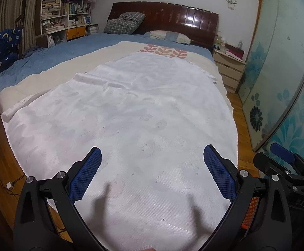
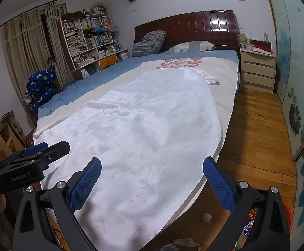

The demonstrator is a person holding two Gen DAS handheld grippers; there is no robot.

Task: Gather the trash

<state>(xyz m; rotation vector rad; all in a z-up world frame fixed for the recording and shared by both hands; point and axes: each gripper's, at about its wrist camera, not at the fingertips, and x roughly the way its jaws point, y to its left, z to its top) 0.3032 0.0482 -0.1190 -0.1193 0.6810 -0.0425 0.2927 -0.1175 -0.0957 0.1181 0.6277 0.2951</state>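
Crumpled scraps (image 2: 206, 218), probably paper trash: on the wood floor just off the bed (image 2: 193, 194) foot corner, below the right gripper (image 2: 152, 185), the nearer one. Left gripper (image 1: 153, 174) over the bed. Both claws apart, empty.

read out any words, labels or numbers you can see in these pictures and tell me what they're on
"GenRobot.AI", faint and only roughly legible, on the left gripper.
"DAS", partly legible, on the right gripper.
Book spines on the bookshelf: too small to read.
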